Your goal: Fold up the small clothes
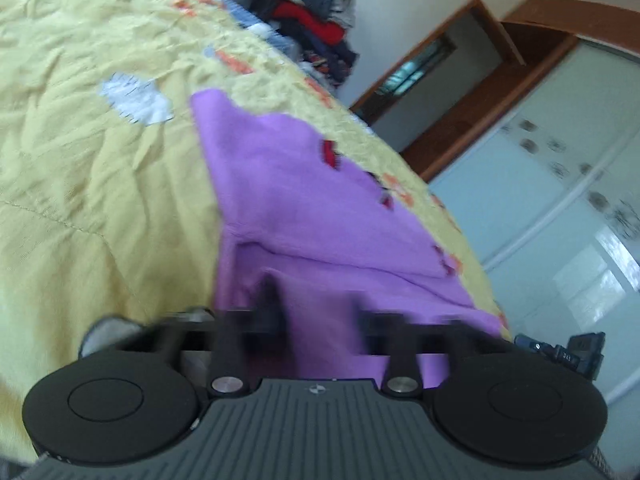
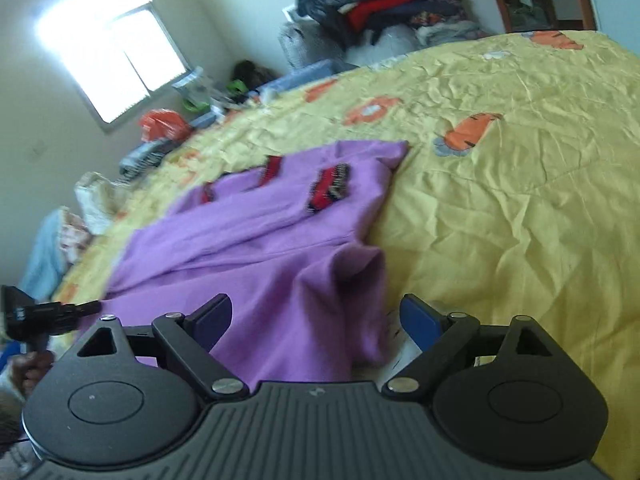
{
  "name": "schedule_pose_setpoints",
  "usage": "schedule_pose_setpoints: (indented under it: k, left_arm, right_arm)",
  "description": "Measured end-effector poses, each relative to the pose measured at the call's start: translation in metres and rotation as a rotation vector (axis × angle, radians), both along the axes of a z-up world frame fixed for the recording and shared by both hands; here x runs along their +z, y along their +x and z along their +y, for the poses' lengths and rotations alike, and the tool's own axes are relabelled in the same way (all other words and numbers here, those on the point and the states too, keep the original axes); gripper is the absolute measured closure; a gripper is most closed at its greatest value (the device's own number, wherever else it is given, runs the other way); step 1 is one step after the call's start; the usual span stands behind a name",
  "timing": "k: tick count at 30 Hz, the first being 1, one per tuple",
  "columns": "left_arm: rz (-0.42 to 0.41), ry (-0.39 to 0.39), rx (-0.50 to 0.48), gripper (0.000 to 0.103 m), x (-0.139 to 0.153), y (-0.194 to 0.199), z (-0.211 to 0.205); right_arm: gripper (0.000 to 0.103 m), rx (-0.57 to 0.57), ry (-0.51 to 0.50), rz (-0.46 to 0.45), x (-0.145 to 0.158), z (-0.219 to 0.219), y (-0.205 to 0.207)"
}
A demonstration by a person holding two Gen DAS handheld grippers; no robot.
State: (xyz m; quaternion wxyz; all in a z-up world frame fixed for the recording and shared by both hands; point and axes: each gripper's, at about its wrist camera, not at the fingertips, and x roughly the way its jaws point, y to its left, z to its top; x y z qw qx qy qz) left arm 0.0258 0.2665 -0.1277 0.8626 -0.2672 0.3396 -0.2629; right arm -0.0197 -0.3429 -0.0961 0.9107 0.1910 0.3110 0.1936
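Item: purple garment (image 2: 272, 236), lying on the yellow bedspread (image 2: 500, 208), hem end lifted toward you at 6 o'clock.

Your right gripper (image 2: 316, 316) has jaws spread, cloth between them ungrasped. Your left gripper (image 1: 316, 300) is blurred; cannot tell its grip. Risk: closing on one layer drags the fold crooked.

1. My left gripper (image 1: 312, 304) sits low over the purple garment (image 1: 288, 200); its blurred fingers look parted.
2. The garment lies on a yellow quilt (image 1: 80, 160).
3. A clothes pile (image 1: 316, 4) is heaped beyond.
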Motion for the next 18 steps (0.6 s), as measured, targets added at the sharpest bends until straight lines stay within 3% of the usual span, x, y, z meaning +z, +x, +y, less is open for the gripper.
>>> schedule_pose_setpoints:
  k: [2, 5, 6, 10, 14, 16, 18]
  left_arm:
    - [-0.061, -0.019, -0.008, 0.012, 0.008, -0.026, 0.003]
    - [-0.079, -0.014, -0.037, 0.012, 0.009, -0.060, 0.006]
    - [-0.074, -0.021, -0.036, 0.012, 0.004, -0.069, 0.006]
    - [0.006, -0.042, -0.088, 0.014, -0.031, -0.085, -0.001]
    - [0.071, -0.090, -0.127, 0.027, -0.061, -0.080, -0.018]
    - [0.093, -0.109, -0.160, 0.042, -0.067, -0.076, -0.026]
    - [0.100, -0.099, -0.164, 0.069, -0.066, -0.076, -0.031]
  right_arm:
    - [0.011, 0.011, -0.032, -0.055, 0.004, 0.003, -0.020]
    - [0.009, 0.012, -0.054, -0.112, 0.005, 0.006, -0.042]
    - [0.000, 0.014, -0.051, -0.114, 0.005, 0.007, -0.047]
    - [0.000, -0.004, -0.107, -0.039, 0.001, 0.014, -0.046]
    - [0.000, -0.011, -0.093, 0.001, -0.003, 0.016, -0.042]
    - [0.000, -0.024, -0.139, -0.031, 0.000, 0.021, -0.048]
    - [0.000, -0.031, -0.175, -0.065, 0.004, 0.026, -0.055]
